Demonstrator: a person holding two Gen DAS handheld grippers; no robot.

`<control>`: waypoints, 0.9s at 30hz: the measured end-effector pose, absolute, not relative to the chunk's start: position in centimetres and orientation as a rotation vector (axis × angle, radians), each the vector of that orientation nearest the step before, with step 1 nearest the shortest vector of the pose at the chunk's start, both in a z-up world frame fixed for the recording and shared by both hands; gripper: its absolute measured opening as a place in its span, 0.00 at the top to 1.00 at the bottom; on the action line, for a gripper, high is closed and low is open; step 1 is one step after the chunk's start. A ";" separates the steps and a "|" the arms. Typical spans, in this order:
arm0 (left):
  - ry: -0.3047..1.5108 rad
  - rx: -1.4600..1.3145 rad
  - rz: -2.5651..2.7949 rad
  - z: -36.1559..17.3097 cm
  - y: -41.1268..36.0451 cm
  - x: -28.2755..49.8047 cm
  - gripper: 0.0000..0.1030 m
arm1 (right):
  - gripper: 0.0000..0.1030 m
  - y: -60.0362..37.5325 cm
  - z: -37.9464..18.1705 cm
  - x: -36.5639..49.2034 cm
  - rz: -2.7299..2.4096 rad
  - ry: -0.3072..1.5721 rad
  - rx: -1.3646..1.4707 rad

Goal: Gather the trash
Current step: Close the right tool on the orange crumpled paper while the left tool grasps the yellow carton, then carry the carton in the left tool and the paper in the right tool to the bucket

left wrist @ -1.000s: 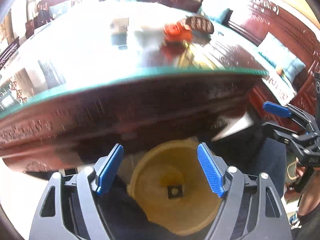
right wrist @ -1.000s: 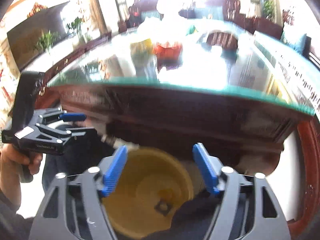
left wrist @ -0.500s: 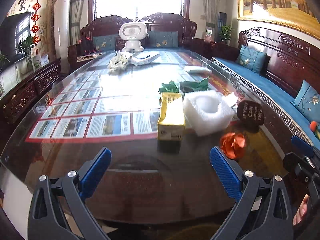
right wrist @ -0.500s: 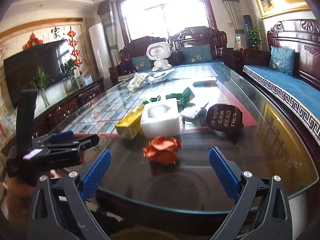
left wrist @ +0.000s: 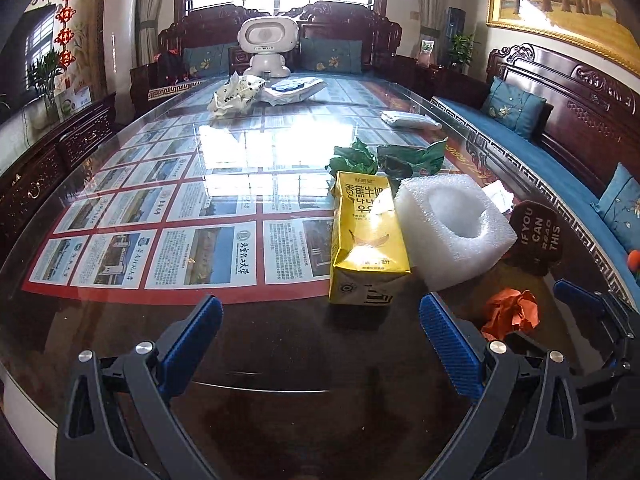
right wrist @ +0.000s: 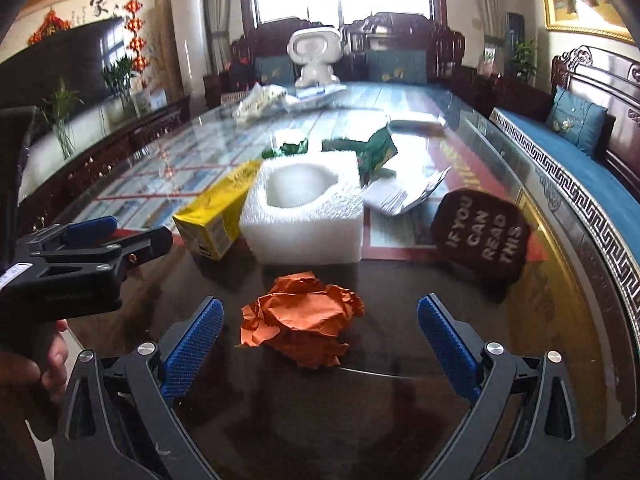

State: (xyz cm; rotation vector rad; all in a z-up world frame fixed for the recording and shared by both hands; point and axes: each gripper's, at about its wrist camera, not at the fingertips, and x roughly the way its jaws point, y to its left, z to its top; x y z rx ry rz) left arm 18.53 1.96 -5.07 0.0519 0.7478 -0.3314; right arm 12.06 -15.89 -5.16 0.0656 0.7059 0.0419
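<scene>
On the glass table [left wrist: 240, 340] lie a yellow carton [left wrist: 366, 240], a white foam block [left wrist: 450, 228], a crumpled orange paper [left wrist: 510, 312] and green wrappers [left wrist: 384, 158]. My left gripper [left wrist: 320, 344] is open and empty, just short of the carton. My right gripper [right wrist: 320, 348] is open and empty, with the orange paper [right wrist: 304, 320] lying between its fingers. The carton [right wrist: 214, 216] and foam block [right wrist: 306, 212] lie beyond it. The left gripper shows at the left of the right wrist view [right wrist: 100, 236].
A dark "IF YOU CAN READ THIS" piece [right wrist: 482, 234] lies right of the foam. White papers [right wrist: 404, 192], crumpled bags [left wrist: 240, 94] and a white robot toy [left wrist: 267, 46] are farther back. A blue bench [left wrist: 552, 168] runs along the right.
Both grippers rose from over a yellow bin below the table edge to table height and moved forward toward the trash. The orange paper now lies between the right fingers.
</scene>
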 end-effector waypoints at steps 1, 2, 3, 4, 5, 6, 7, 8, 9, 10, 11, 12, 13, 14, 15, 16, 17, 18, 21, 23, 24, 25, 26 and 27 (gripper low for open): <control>0.755 0.051 -0.334 -5.3 1.9 18.7 0.04 | 0.09 -15.7 -5.4 12.5 0.043 0.717 0.062; 0.761 0.052 -0.335 -5.5 1.9 18.8 0.04 | 0.12 -15.6 -5.6 12.8 0.034 0.726 0.055; 0.767 0.056 -0.336 -5.7 1.8 19.0 0.04 | 0.16 -15.4 -5.8 13.1 0.020 0.744 0.041; 0.772 0.062 -0.335 -6.0 1.7 19.1 0.04 | 0.20 -15.3 -6.1 13.5 0.008 0.763 0.030; 0.777 0.067 -0.335 -6.2 1.6 19.3 0.04 | 0.29 -15.2 -6.4 13.6 0.007 0.778 0.028; 0.782 0.068 -0.338 -6.3 1.5 19.4 0.04 | 0.40 -15.2 -6.7 13.8 0.007 0.795 0.027; 0.786 0.068 -0.343 -6.5 1.4 19.5 0.04 | 0.41 -15.4 -6.7 13.8 0.012 0.790 0.031; 0.792 0.067 -0.350 -6.6 1.3 19.7 0.04 | 0.48 -15.4 -6.8 13.6 0.007 0.787 0.028; 0.798 0.068 -0.354 -6.7 1.1 20.0 0.04 | 0.50 -15.6 -6.7 13.4 0.006 0.780 0.026; 0.805 0.071 -0.360 -6.8 0.9 20.1 0.04 | 0.51 -15.8 -6.6 13.3 0.012 0.776 0.029; 0.811 0.072 -0.364 -6.9 0.7 20.3 0.04 | 0.52 -16.1 -6.5 13.0 0.018 0.767 0.041; 0.816 0.072 -0.372 -7.0 0.4 20.6 0.04 | 0.53 -16.3 -6.4 12.8 0.021 0.761 0.053; 0.822 0.074 -0.381 -7.0 0.1 20.9 0.04 | 0.53 -16.6 -6.3 12.5 0.023 0.755 0.063; 0.824 0.074 -0.388 -7.1 -0.1 21.0 0.04 | 0.53 -16.8 -6.1 12.4 0.023 0.751 0.068; 0.827 0.078 -0.395 -7.1 -0.5 21.3 0.04 | 0.53 -17.0 -6.0 12.3 0.022 0.747 0.072; 0.831 0.083 -0.394 -7.1 -0.8 21.5 0.04 | 0.53 -17.2 -5.9 12.1 0.023 0.742 0.080; 0.835 0.086 -0.390 -7.1 -1.1 21.9 0.04 | 0.54 -17.4 -5.8 12.1 0.027 0.741 0.086; 0.840 0.092 -0.383 -7.2 -1.4 22.2 0.04 | 0.54 -17.4 -5.7 12.1 0.033 0.739 0.091; 0.853 0.098 -0.380 -7.1 -1.9 22.9 0.22 | 0.57 -17.5 -5.6 12.0 0.054 0.733 0.098; 0.873 0.082 -0.397 -7.1 -1.9 23.5 0.40 | 0.58 -17.5 -5.4 11.9 0.062 0.725 0.101; 0.885 0.071 -0.405 -7.2 -1.9 23.8 0.50 | 0.58 -17.5 -5.3 11.8 0.064 0.719 0.099; 0.891 0.069 -0.408 -7.3 -1.9 24.0 0.54 | 0.59 -17.6 -5.2 11.7 0.064 0.715 0.099; 0.884 0.073 -0.404 -7.3 -2.0 24.0 0.55 | 0.59 -17.6 -5.1 11.7 0.066 0.713 0.100; 0.885 0.074 -0.408 -7.3 -2.0 24.1 0.55 | 0.59 -17.6 -5.0 11.7 0.069 0.711 0.104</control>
